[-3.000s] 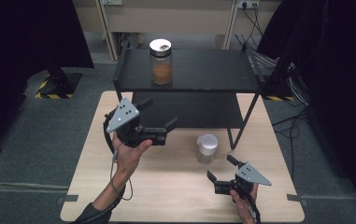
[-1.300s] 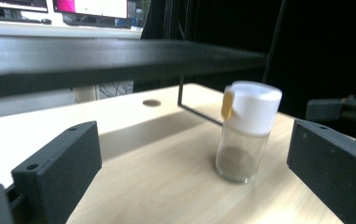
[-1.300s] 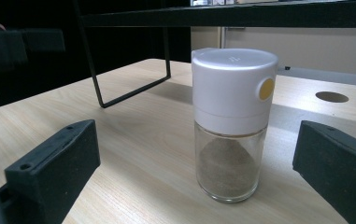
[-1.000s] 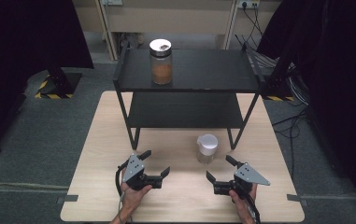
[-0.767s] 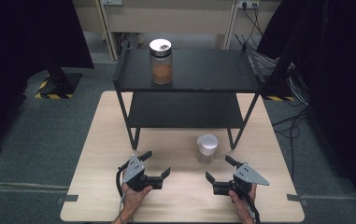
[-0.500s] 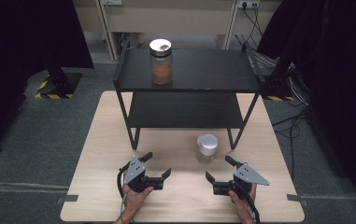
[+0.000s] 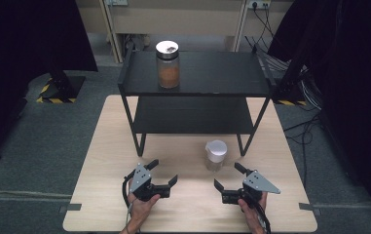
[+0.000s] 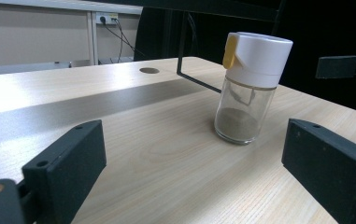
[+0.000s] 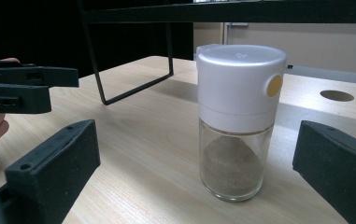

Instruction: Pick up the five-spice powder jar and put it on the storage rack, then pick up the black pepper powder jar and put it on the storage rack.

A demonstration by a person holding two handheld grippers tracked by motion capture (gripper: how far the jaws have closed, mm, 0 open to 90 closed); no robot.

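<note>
A small glass shaker (image 7: 215, 155) with a white cap stands upright on the wooden table (image 7: 110, 146), in front of the black rack (image 7: 197, 73). It holds a little brown powder (image 9: 231, 163). My left gripper (image 7: 163, 171) rests low near the table's front edge, left of the shaker (image 8: 248, 88); it is open, its jaws have just been closing a little, and nothing is between them. My right gripper (image 7: 227, 175) is open and points at the shaker (image 9: 236, 121), which stands just beyond its jaws. On the rack's top shelf is a taller jar (image 7: 168, 63) of brown contents.
The rack's thin black legs (image 7: 140, 141) stand on the table behind the grippers, with a lower shelf (image 7: 193, 114) between them. The table has a round cable hole (image 9: 337, 95). In the right gripper view the left gripper (image 9: 21, 88) shows at far left.
The left gripper has come down from near the rack to the table's front edge, where it has stayed for the last second. The right gripper and both jars have not moved.
</note>
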